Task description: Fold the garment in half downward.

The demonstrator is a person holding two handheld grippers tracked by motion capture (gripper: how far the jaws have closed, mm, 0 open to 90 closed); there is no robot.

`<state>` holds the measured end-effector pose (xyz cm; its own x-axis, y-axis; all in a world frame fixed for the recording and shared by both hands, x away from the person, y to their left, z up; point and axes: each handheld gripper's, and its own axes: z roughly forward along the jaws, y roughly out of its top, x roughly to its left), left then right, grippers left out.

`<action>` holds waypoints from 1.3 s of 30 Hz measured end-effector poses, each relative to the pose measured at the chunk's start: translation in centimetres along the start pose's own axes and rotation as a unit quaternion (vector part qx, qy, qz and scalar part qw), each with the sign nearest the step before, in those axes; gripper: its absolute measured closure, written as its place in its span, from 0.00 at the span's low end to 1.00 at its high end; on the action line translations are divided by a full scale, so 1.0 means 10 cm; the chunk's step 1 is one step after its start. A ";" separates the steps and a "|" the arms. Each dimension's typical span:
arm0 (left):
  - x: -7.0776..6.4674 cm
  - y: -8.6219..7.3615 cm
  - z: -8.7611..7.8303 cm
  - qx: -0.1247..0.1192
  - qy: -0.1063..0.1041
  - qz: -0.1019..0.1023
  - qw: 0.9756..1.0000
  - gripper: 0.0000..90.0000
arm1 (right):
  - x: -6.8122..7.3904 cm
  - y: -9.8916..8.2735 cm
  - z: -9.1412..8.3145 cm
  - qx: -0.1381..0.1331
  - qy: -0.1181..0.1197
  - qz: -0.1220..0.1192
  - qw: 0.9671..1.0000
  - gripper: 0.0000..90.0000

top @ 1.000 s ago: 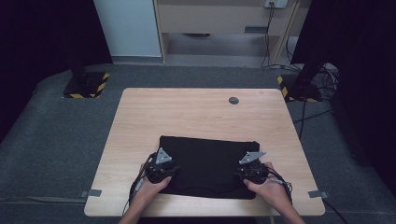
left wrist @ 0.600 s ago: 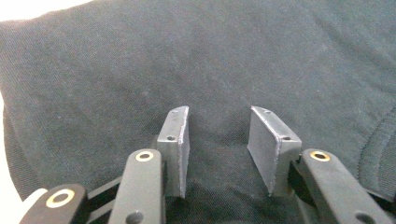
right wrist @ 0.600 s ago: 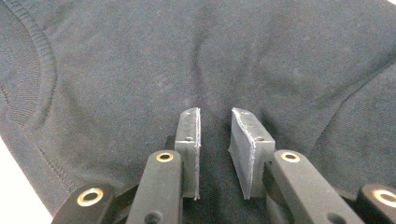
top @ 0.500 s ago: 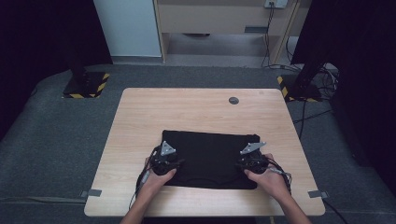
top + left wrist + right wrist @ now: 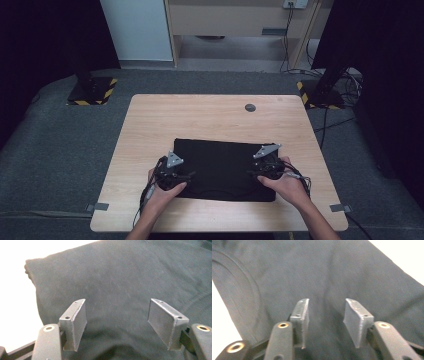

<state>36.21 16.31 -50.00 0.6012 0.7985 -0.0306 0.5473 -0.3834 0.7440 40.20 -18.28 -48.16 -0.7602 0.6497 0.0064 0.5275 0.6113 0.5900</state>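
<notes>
A black folded garment (image 5: 222,160) lies flat on the near half of the wooden table (image 5: 210,115). My left gripper (image 5: 173,162) hovers over its left part and my right gripper (image 5: 265,155) over its right part, each held in a hand. In the left gripper view the left gripper (image 5: 117,302) stands wide open above the dark cloth (image 5: 120,272). In the right gripper view the right gripper (image 5: 327,301) is open less wide over the cloth (image 5: 324,267). Both pairs of jaws have just been opening, and no fabric is pinched between them.
A small dark round disc (image 5: 250,107) sits on the far part of the table. Black stands with yellow-striped bases stand on the floor at the left (image 5: 92,90) and right (image 5: 322,92), with cables by the right one. Bare wood surrounds the garment.
Both grippers have moved away from the person, from the garment's near edge onto it. The garment's near edge now lies farther from the table's front edge.
</notes>
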 end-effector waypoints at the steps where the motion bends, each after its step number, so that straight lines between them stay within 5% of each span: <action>1: -0.01 -0.03 -0.03 0.000 0.000 0.003 1.000 0.34 | 0.02 0.08 0.03 -0.004 0.008 -0.003 1.000 0.53; 10: 0.07 -0.32 -0.12 0.010 0.003 -0.005 1.000 0.34 | 0.10 0.43 0.32 -0.018 0.010 -0.020 1.000 0.26; 18: 0.09 -0.38 -0.12 0.006 -0.002 -0.012 1.000 0.33 | 0.23 0.72 0.62 -0.036 0.032 -0.029 0.998 0.08; 22: 0.10 -0.40 -0.10 0.009 -0.004 -0.015 1.000 0.34 | 0.29 0.83 0.82 -0.038 0.037 -0.046 0.998 0.07; 29: 0.11 -0.45 -0.07 0.005 -0.006 -0.015 1.000 0.34 | 0.24 0.89 1.10 -0.035 0.036 -0.040 0.998 0.07; 39: 0.05 -0.46 -0.03 -0.003 0.004 0.000 1.000 0.32 | 0.17 0.83 1.23 -0.041 0.053 -0.031 0.997 0.01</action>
<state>33.85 18.63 -53.26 0.5967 0.8021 -0.0255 0.5431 -0.3803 0.7486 47.97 -6.57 -53.14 -0.8289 0.5572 0.0499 0.4478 0.6075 0.6561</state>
